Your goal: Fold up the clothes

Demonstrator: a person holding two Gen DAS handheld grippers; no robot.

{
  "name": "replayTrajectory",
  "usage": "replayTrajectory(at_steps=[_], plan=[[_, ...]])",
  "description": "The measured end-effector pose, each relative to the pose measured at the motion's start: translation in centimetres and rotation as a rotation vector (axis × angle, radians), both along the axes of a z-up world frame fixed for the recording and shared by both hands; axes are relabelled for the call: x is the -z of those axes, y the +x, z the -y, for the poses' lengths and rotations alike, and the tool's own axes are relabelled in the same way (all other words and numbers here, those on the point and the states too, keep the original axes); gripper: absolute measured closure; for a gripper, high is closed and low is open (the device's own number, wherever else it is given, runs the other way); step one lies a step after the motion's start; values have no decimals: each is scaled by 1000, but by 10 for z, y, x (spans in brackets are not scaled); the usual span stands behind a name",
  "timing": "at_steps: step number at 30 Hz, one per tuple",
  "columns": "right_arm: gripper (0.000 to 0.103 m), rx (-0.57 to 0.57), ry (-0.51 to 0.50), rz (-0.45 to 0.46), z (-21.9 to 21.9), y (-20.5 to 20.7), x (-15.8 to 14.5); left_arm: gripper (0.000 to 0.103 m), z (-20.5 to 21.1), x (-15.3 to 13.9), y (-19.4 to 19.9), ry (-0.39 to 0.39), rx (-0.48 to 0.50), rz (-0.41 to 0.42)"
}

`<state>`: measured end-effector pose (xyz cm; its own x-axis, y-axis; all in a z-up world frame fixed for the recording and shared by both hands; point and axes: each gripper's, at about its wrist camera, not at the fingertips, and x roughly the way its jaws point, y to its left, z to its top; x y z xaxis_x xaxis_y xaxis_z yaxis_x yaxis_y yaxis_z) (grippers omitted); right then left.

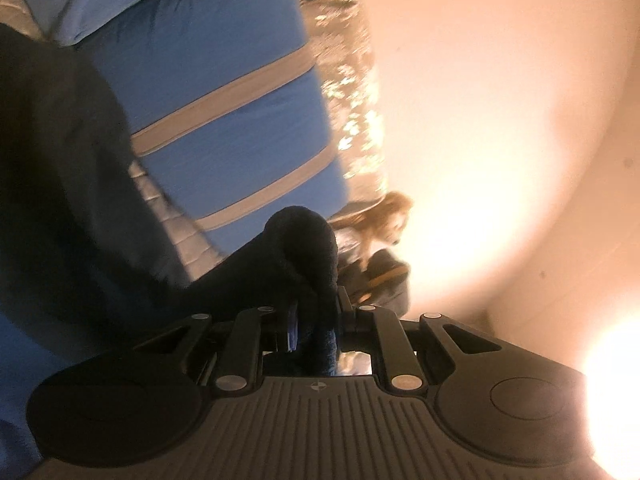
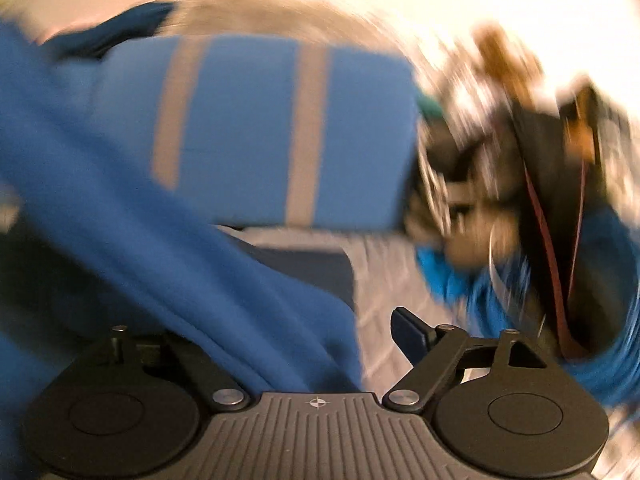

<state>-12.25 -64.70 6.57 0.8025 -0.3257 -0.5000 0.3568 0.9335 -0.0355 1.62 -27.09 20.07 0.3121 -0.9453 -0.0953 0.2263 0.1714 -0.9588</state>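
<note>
Left tool [image 1: 314, 320]: your fingers are pressed together on a bunched fold of dark cloth [image 1: 296, 248], which trails off to the left.
Right tool [image 2: 320, 344]: your fingers stand spread; one dark blue pad [image 2: 408, 334] shows on the right, while the other is hidden under a blue garment [image 2: 200, 264] draped across it.
Folded piece [image 2: 280, 132]: blue with two grey stripes, it lies on the bed [image 2: 384, 280] beyond both tools.
Clutter [image 2: 540, 184]: blurred things sit right of the folded piece; you cannot tell what they are.
</note>
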Motion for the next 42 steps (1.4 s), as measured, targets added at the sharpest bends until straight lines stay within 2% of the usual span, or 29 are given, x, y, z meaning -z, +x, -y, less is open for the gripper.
replayTrajectory(at_steps=[4, 8, 11, 18, 20, 23, 25, 30, 32, 36, 42], plan=[[15, 73, 311, -6, 33, -14, 27, 87, 2, -10, 5, -39, -14, 5], [14, 69, 574, -6, 60, -13, 48, 87, 6, -19, 10, -76, -26, 11], [14, 49, 674, 10, 66, -12, 61, 87, 9, -24, 13, -94, -34, 15], [14, -85, 492, -66, 34, -6, 74, 87, 14, -36, 17, -112, -46, 45], [15, -113, 403, -92, 19, -2, 78, 87, 15, -38, 20, -124, -55, 44], [25, -129, 296, -102, 3, 4, 86, 87, 11, -43, 23, -130, -71, 49], [31, -135, 260, -79, -3, 4, 90, 87, 8, -48, 25, -132, -83, 53], [73, -167, 238, -49, -11, 0, 89, 87, -13, -56, 34, -153, -133, 57], [79, -174, 260, -44, -9, 0, 89, 87, -22, -60, 38, -162, -153, 59], [83, -178, 262, -43, -6, -4, 87, 87, -41, -67, 43, -160, -194, 67], [83, -216, 142, -60, -14, -8, 82, 87, -73, -75, 49, -94, -233, 97]])
